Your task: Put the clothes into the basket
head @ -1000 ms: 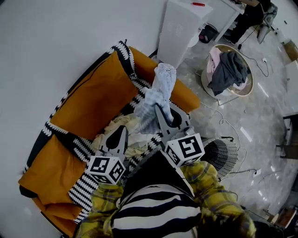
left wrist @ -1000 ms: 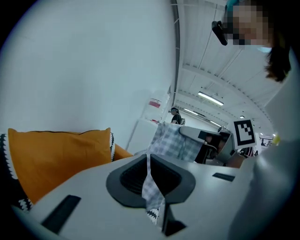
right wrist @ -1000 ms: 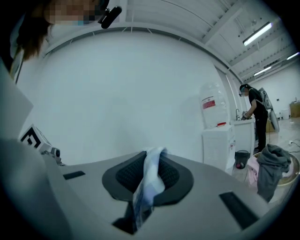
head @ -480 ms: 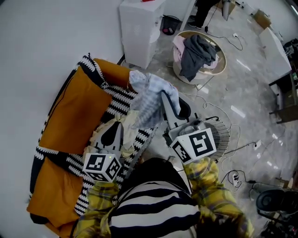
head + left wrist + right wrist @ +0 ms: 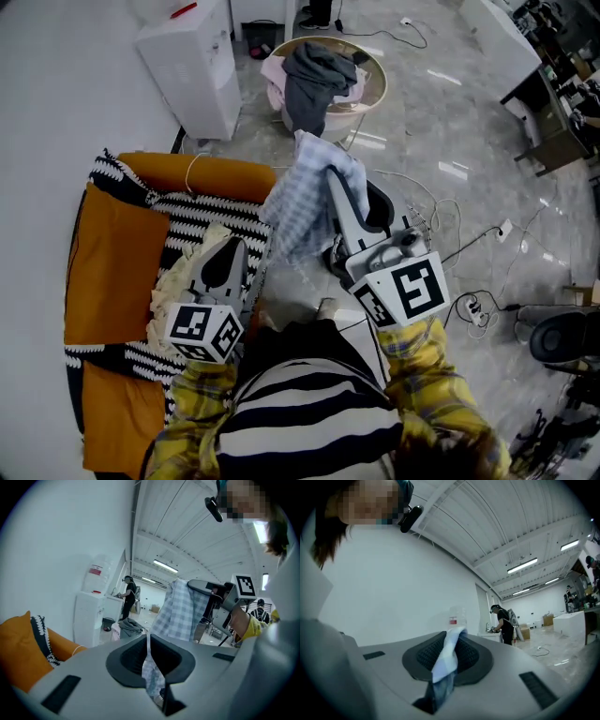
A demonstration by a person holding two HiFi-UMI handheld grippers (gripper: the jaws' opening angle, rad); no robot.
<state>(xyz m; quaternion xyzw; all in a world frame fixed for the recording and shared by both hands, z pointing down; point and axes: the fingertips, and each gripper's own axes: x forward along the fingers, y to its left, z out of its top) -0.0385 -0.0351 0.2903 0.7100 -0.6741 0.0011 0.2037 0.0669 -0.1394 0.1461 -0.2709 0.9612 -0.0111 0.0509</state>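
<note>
A light blue checked cloth (image 5: pixel 305 202) hangs in the air from my right gripper (image 5: pixel 331 174), whose jaws are shut on its top edge. In the right gripper view a fold of that cloth (image 5: pixel 444 660) sticks out between the pads. My left gripper (image 5: pixel 229 246) is lower and to the left, over the sofa's front; in its own view the jaws (image 5: pixel 148 642) are shut on a thin strip of the checked cloth (image 5: pixel 180 611). The round basket (image 5: pixel 371 73) stands on the floor beyond, holding a grey garment (image 5: pixel 314 75) and a pink one (image 5: pixel 275 73).
The orange sofa (image 5: pixel 98 253) with a black-and-white blanket and a pile of cream clothes (image 5: pixel 178 281) is at the left. A white appliance (image 5: pixel 192 56) stands beside the basket. Cables (image 5: pixel 427 202) lie on the marble floor, a desk (image 5: pixel 548 117) at the far right.
Both grippers have swung away from the sofa towards the basket, carrying the checked cloth up and off the cushions. The basket now lies straight ahead and closer.
</note>
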